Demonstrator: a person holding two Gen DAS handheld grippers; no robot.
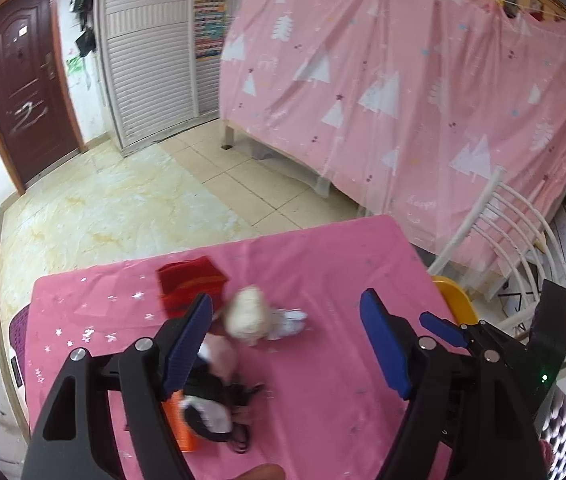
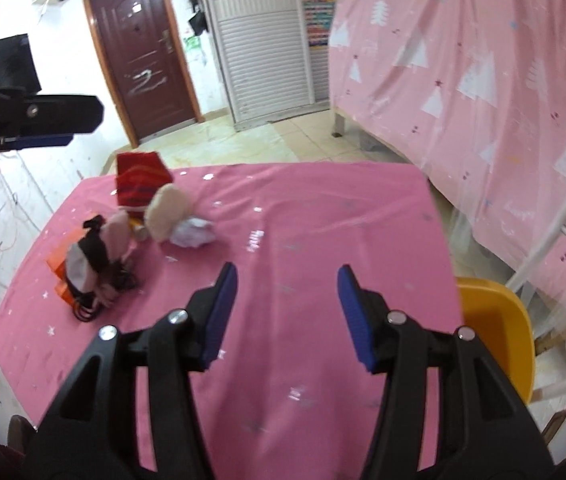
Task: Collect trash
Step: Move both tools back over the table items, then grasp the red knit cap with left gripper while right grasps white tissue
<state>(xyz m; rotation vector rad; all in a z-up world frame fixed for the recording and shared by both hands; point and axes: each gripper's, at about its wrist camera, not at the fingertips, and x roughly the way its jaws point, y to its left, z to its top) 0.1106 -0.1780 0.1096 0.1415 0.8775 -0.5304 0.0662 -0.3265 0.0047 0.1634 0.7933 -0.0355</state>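
Both the left hand-held gripper [image 1: 287,344] and the right hand-held gripper [image 2: 287,316] are seen with jaws apart; nothing is held. The crumpled paper ball [image 2: 193,233], white and wrinkled, is seen farther out on the pink bench [image 2: 323,216], touching a fluffy toy [image 2: 165,210]. It is judged light and squashy, best pinched across its middle.

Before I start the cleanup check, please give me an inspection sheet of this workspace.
Surface: pink tablecloth, mostly bare.
Job's things: crumpled white paper beside cream ball; red box behind.
Clutter: orange box under pink-and-black items.
Grippers: left gripper open, empty; right gripper open, empty.
Cables: black cord by the orange box.
Surroundings: yellow chair, pink curtain, brown door.
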